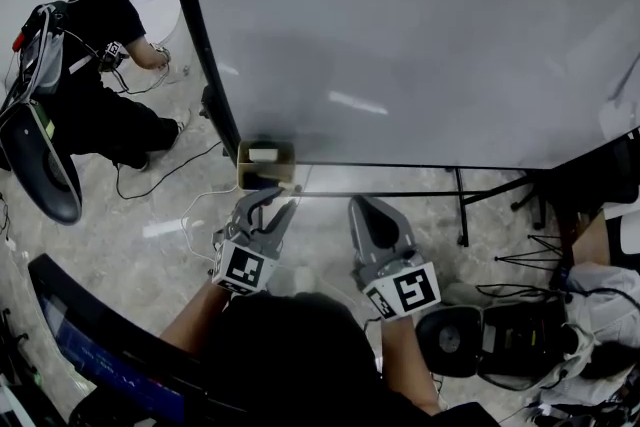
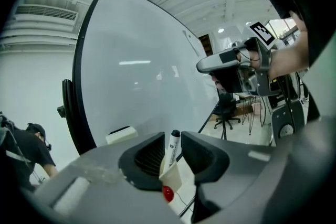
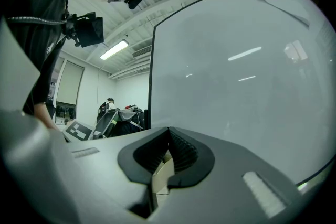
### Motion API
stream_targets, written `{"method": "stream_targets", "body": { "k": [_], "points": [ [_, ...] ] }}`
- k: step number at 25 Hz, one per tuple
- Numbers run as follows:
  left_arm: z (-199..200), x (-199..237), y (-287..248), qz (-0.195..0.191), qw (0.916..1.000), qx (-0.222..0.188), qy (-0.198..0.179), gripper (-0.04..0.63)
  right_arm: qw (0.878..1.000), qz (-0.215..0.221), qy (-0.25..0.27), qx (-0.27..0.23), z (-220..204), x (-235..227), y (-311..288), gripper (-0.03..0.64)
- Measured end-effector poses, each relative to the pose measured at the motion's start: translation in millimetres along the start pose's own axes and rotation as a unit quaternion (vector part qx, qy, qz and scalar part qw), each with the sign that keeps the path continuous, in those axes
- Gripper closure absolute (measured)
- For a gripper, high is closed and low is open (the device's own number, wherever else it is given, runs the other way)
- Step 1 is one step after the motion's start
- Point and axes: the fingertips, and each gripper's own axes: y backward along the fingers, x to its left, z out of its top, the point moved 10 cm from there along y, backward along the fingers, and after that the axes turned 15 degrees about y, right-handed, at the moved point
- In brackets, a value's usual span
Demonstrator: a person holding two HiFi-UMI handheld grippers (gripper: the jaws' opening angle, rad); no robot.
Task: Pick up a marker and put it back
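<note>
A white marker with a black cap (image 2: 174, 145) stands between the jaws of my left gripper (image 2: 171, 153), close to the left pad, with a gap on its right side. The jaws are open. In the head view my left gripper (image 1: 283, 203) points at a small tan holder box (image 1: 266, 165) on the ledge at the whiteboard's (image 1: 400, 35) lower left corner. My right gripper (image 1: 362, 205) is held beside it, lower right of the box, and its jaws (image 3: 169, 134) are shut with nothing in them.
A white eraser (image 2: 122, 135) rests on the board's ledge. A person (image 1: 100, 55) crouches on the floor at far left, next to a dark chair (image 1: 40, 165). The board's stand legs (image 1: 462, 205) and black gear with cables (image 1: 500, 340) are at right.
</note>
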Motion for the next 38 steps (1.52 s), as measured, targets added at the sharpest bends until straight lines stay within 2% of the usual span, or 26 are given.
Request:
{"method": "stream_targets", "body": {
  "k": [6,15,24,30,38],
  "points": [
    [13.8,4.6,10.3,0.001,0.9997,-0.023,-0.005,0.521,1.000,0.005,0.000,-0.007,-2.8,9.6,-4.2,0.607],
    [24.2,16.4,36.2,0.030,0.9972,-0.059,0.037,0.538,1.000,0.020,0.002,-0.012,-2.6,25.1,-14.9,0.607],
    [48.7,17.0,76.8,0.054,0.9944,-0.076,0.050,0.561,0.999,0.034,0.000,-0.017,25.0,39.2,-12.7,0.607],
    [43.3,29.0,100.7,0.079,0.9889,-0.096,0.082,0.588,0.999,0.045,0.003,-0.021,24.8,51.8,-18.2,0.607],
    [56.5,41.2,137.0,0.103,0.9791,-0.123,0.124,0.589,0.998,0.048,0.007,-0.027,38.2,62.6,-20.5,0.607]
  ]
}}
